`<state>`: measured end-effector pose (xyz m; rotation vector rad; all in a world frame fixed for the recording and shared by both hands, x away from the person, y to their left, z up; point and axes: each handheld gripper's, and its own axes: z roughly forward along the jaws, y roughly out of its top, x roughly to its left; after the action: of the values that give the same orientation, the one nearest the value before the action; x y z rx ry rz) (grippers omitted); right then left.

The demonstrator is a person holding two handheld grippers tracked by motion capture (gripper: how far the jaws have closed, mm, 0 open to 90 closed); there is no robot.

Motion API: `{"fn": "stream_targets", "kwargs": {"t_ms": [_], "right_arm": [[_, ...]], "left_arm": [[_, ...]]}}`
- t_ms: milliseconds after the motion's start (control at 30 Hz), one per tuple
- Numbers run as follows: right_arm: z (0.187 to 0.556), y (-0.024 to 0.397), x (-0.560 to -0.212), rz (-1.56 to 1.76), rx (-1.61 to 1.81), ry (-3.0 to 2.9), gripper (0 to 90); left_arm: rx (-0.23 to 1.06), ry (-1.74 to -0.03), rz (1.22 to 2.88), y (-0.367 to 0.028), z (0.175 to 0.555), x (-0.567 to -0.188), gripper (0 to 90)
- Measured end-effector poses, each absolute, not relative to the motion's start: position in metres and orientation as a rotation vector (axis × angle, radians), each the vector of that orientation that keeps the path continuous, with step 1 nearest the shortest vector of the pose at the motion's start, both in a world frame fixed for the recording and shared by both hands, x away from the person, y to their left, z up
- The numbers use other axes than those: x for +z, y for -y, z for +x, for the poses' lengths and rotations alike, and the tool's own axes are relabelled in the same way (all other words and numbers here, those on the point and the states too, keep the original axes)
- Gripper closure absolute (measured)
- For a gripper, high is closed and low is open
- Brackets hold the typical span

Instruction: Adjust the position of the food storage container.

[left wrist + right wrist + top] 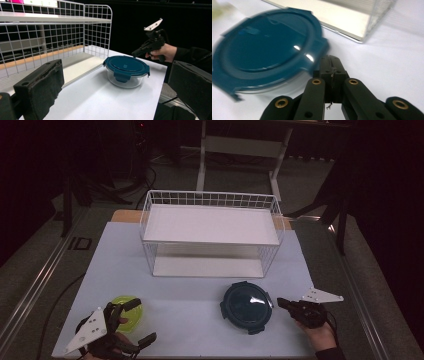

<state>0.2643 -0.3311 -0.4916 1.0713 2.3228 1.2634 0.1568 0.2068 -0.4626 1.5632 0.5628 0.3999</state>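
My right gripper (281, 302) sits at the near right of the table (190, 320), its jaws pressed flat together with nothing between them; in the right gripper view (332, 65) the two tips meet just beside the rim of the round container (246, 306), and I cannot tell whether they touch it. That container, clear-walled with a dark teal clip-on lid (126, 65), stands near the front edge, right of centre and in front of the white wire rack (210, 232). In the right gripper view its lid is blurred and its left and lower edges are cut off, so the clasps there are hard to read.

My left gripper (134, 320) rests at the near left, jaws spread wide and empty; in the left gripper view both black pads are cropped by the picture's edges. Just beside it lies a yellow-green bowl (127, 312), partly covered by the gripper and my hand, so I cannot make out what is inside it.

The rack's lower shelf lies in shadow under the upper shelf. The room behind the table is dark, with a pale table frame (240, 150) barely visible.
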Motion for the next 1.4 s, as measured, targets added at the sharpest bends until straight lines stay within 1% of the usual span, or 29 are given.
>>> {"fn": "stream_targets", "kwargs": {"t_ms": [167, 267, 833, 1400], "right_arm": [[0.275, 0.33, -0.499, 1.105, 1.283, -2.343, 90.0], [0.276, 0.328, -0.499, 1.094, 1.279, -2.352, 90.0], [0.267, 0.314, -0.502, 1.084, 1.292, -2.393, 90.0], [0.263, 0.288, -0.5, 1.018, 1.311, -2.455, 90.0]], "left_arm": [[0.398, -0.564, 1.566, -0.206, 0.157, -0.463, 0.0], [0.396, -0.565, 1.566, -0.206, 0.157, -0.463, 0.0], [0.38, -0.563, 1.579, -0.202, 0.158, -0.464, 0.0], [0.353, -0.555, 1.608, -0.197, 0.16, -0.467, 0.0]]}}
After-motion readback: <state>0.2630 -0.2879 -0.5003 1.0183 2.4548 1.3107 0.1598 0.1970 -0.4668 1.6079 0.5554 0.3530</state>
